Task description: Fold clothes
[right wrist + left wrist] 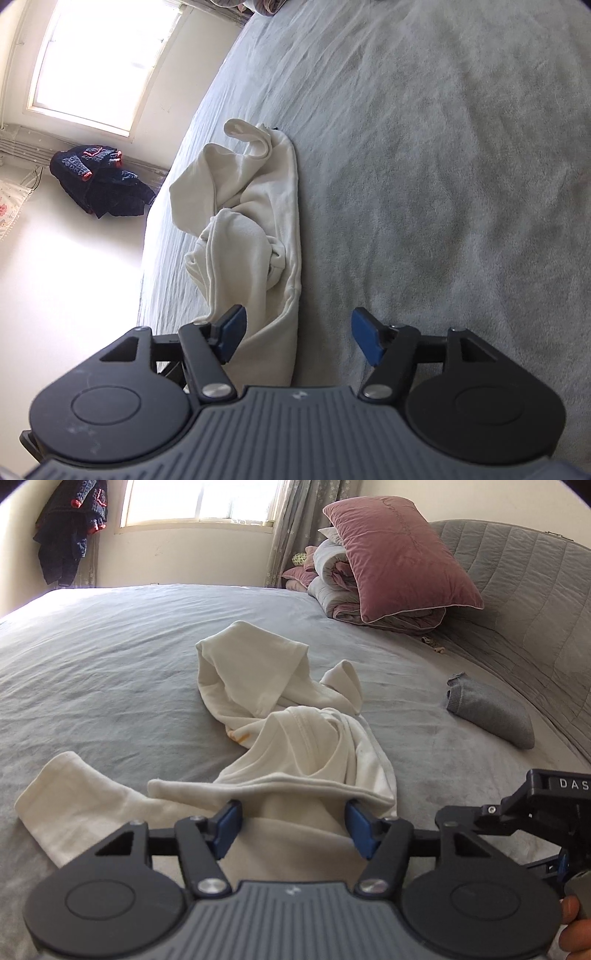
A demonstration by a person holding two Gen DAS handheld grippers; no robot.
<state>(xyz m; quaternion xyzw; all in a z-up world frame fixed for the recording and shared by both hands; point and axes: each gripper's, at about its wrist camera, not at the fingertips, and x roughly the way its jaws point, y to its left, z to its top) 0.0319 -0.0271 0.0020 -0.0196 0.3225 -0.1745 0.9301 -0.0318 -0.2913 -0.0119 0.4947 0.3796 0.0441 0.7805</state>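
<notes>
The white shirt (280,734) lies crumpled on the grey bed (110,672), its long axis running from 6 toward 12 o'clock. The left gripper (293,821) has half-parted fingers (229,821) straddling the near hem, pads not visibly pinching. In the right wrist view, the right gripper (299,338) stands open, with the shirt's end at 9 o'clock by its left finger.

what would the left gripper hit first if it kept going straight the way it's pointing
Most likely the cream shirt: its folded edge lies just past the left gripper, across the gap between the open jaws. Beyond that is the grey bed sheet. Depth is uncertain.
</notes>
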